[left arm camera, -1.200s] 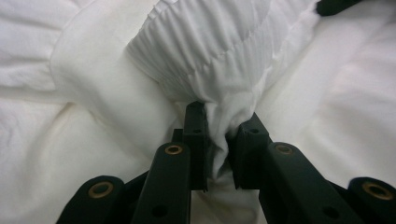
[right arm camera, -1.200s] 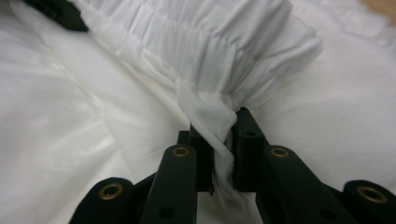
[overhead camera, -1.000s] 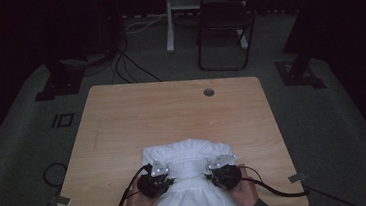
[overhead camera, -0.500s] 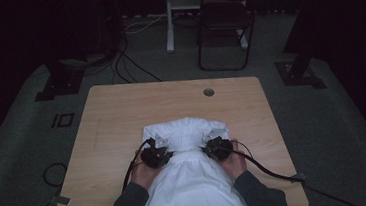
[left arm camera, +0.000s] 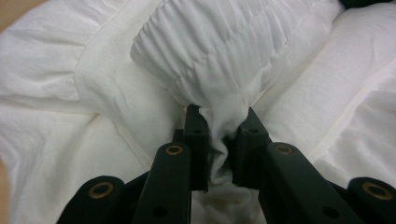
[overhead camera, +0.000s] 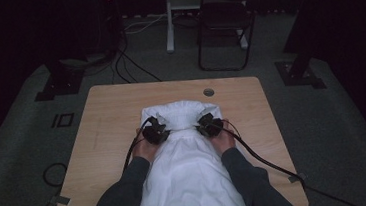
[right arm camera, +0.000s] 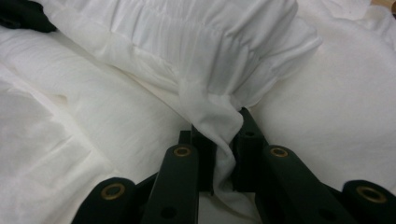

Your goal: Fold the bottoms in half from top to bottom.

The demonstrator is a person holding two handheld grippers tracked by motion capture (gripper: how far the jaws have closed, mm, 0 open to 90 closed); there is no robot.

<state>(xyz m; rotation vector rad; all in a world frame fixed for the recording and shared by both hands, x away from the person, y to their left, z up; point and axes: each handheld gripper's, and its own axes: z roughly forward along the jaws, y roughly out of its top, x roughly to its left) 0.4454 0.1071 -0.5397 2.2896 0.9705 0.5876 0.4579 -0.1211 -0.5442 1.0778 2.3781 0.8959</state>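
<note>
high view: a white garment [overhead camera: 186, 168] is being folded on the wooden table [overhead camera: 107, 119], lying along its middle toward the near edge. its gathered band is being pinched in the left gripper [left arm camera: 219, 140] and right gripper [right arm camera: 224, 149], both sets of jaws being narrow on cloth. for a neat fold, the corners are best being kept level and the band taut.

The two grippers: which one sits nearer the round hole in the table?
The right gripper, beside the right hand. The round hole lies just beyond it on the table, while the left gripper is further away.
</note>
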